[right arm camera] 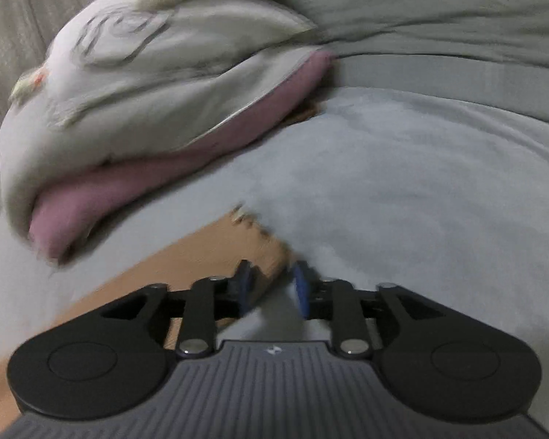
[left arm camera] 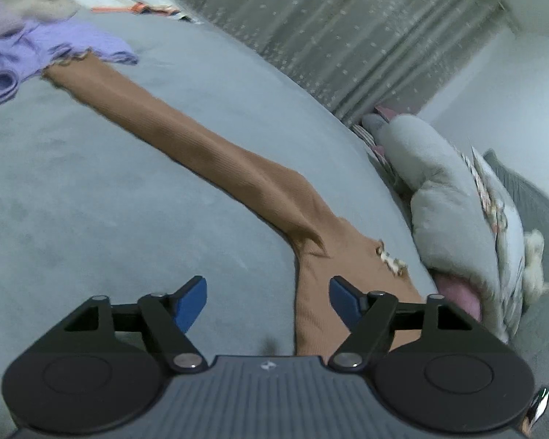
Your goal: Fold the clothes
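Your brown ribbed top (left arm camera: pixel 186 139) lies flat, unfolded. Its long sleeve stretches far left. A pale trimmed edge (left arm camera: pixel 389 258) sits near right.

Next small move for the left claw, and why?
Probably ease the left claw rightward and down over the brown top's edge, then close: it is open, only one finger overlaps the fabric, and the right claw sits at the hem corner.

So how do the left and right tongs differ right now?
The left tongs stand wide open with their blue pads far apart; the right tongs are much narrower. The left ones straddle the brown top's side edge over the grey bed cover; the right ones sit at its frilled corner. Neither visibly grips cloth.
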The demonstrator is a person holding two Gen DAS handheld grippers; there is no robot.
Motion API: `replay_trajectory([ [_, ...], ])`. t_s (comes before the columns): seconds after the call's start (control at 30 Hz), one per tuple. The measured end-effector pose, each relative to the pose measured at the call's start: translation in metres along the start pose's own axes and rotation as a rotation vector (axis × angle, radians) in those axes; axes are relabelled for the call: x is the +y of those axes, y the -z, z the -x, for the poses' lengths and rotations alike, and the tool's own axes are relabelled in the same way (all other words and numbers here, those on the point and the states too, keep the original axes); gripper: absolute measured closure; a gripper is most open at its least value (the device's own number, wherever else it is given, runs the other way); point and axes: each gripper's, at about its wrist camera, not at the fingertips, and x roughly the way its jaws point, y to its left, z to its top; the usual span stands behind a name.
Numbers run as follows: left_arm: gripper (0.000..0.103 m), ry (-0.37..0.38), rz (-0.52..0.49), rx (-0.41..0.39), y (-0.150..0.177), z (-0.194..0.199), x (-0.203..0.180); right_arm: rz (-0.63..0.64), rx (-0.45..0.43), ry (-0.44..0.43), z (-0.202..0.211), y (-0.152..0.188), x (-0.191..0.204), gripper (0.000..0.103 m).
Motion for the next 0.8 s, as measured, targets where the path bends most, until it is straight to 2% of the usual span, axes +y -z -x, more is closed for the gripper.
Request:
replay_trajectory([
  [0.07,0.022,-0.006,0.053,-0.028,-0.02,-0.005,0.009,-0.086,-0.041,0.013,0.023,-0.003,-0.011,0.064],
  [0.17,0.022,-0.043,0.142,-0.064,-0.053,-0.023,0.027,-0.244,-0.048,-0.043,0.062,-0.002,-0.019,0.059],
  [0.23,0.021,-0.067,0.222,-0.11,-0.073,-0.034,0.044,-0.319,-0.005,-0.146,0.087,0.01,-0.015,0.058],
  [0.3,0.021,-0.101,0.3,-0.134,-0.089,-0.049,0.063,-0.309,0.027,-0.241,0.115,0.026,0.004,0.055],
  [0.37,0.018,-0.116,0.338,-0.137,-0.101,-0.065,0.075,-0.298,0.059,-0.337,0.143,0.042,0.024,0.049],
  [0.43,0.017,-0.122,0.331,-0.165,-0.11,-0.07,0.074,-0.271,0.105,-0.455,0.177,0.067,0.05,0.044],
  [0.5,0.018,-0.16,0.302,-0.18,-0.122,-0.082,0.074,-0.226,0.154,-0.569,0.201,0.102,0.078,0.044],
  [0.53,0.027,-0.172,0.307,-0.194,-0.124,-0.084,0.074,-0.199,0.173,-0.598,0.205,0.114,0.088,0.044],
  [0.57,0.044,-0.199,0.278,-0.193,-0.126,-0.084,0.072,-0.163,0.193,-0.612,0.205,0.122,0.097,0.044],
  [0.6,0.092,-0.225,0.251,-0.191,-0.128,-0.085,0.07,-0.127,0.212,-0.626,0.206,0.131,0.106,0.044],
  [0.67,0.096,-0.236,0.222,-0.168,-0.131,-0.083,0.075,0.013,0.223,-0.61,0.202,0.152,0.128,0.044],
  [0.7,0.097,-0.229,0.219,-0.161,-0.132,-0.081,0.08,0.032,0.217,-0.599,0.202,0.155,0.13,0.044],
  [0.8,0.097,-0.183,0.201,-0.245,-0.133,-0.059,0.083,0.037,0.221,-0.567,0.192,0.159,0.129,0.044],
])
